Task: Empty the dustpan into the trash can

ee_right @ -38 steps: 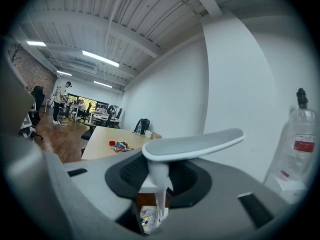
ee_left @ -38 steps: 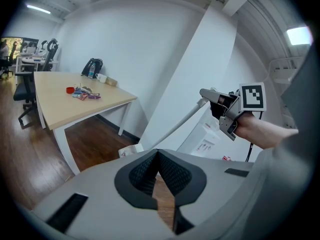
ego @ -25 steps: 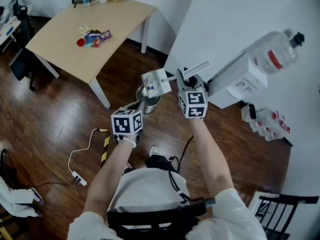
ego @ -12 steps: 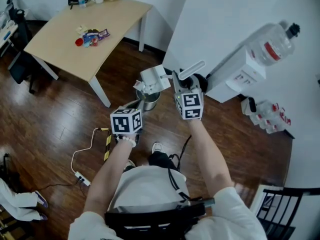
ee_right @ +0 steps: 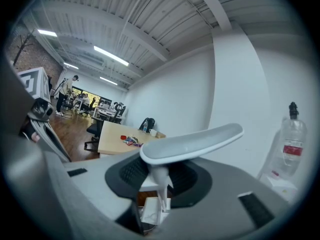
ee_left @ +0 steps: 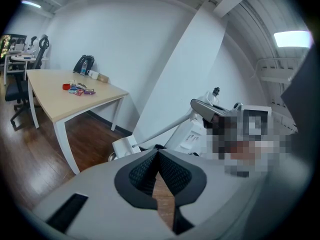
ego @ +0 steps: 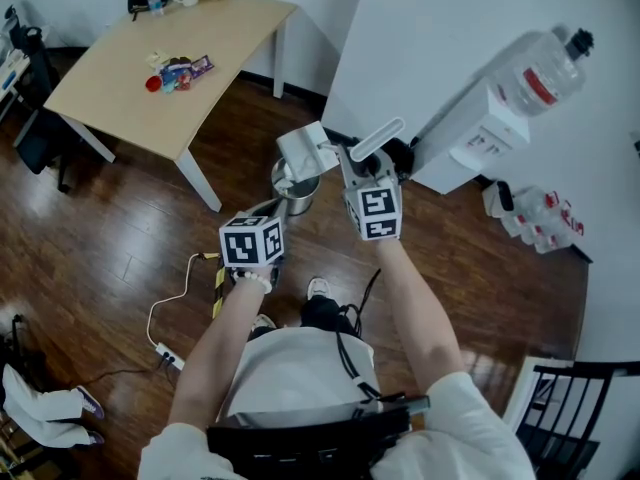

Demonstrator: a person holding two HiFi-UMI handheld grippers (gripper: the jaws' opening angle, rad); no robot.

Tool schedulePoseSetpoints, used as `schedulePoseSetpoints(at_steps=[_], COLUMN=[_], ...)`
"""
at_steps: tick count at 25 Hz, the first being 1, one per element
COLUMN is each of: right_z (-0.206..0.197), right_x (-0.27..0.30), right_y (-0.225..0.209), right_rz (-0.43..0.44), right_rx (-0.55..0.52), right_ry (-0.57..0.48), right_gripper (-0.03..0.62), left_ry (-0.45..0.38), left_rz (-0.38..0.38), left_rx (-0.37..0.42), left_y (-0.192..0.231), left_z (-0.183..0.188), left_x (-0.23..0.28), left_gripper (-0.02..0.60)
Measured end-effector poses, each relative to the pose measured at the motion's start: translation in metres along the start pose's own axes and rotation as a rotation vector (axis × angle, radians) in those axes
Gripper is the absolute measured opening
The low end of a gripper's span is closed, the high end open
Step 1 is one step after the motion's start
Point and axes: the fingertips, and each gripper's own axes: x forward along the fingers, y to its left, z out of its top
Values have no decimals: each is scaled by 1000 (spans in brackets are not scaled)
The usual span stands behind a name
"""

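In the head view my right gripper [ego: 361,164] is shut on the grey handle [ego: 377,139] of a white long-handled dustpan [ego: 304,149]. The pan hangs tilted over the round metal trash can [ego: 297,195] on the wood floor. In the right gripper view the handle [ee_right: 192,143] lies across the jaws and its stem runs down to the pan [ee_right: 150,211]. My left gripper [ego: 266,209] sits just left of the can, shut with nothing in it. In the left gripper view its tips [ee_left: 158,152] meet, with the pan [ee_left: 124,145] ahead.
A light wooden table [ego: 120,73] with snack packets stands at the upper left. A white pillar [ego: 440,38] and a water dispenser [ego: 478,140] with its bottle rise at the right. A power strip and cable [ego: 166,356] lie on the floor, and a black chair [ego: 575,398] is at the lower right.
My right gripper has carried the dustpan a little to the left, so the pan hangs more squarely over the trash can. The left gripper has edged slightly toward the can.
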Motion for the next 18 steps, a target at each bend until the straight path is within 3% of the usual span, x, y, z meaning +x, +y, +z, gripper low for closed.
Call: schedulePoseSetpoints(at_steps=[18], right_z=[-27], right_x=[-44], right_y=[51], right_rz=[119], right_rx=[-119], right_ry=[-4], right_gripper=[119], left_ry=[28], left_rz=[-29], left_rx=[38], left_y=[-11], left_z=[-21], left_x=[-15], left_gripper=[-5])
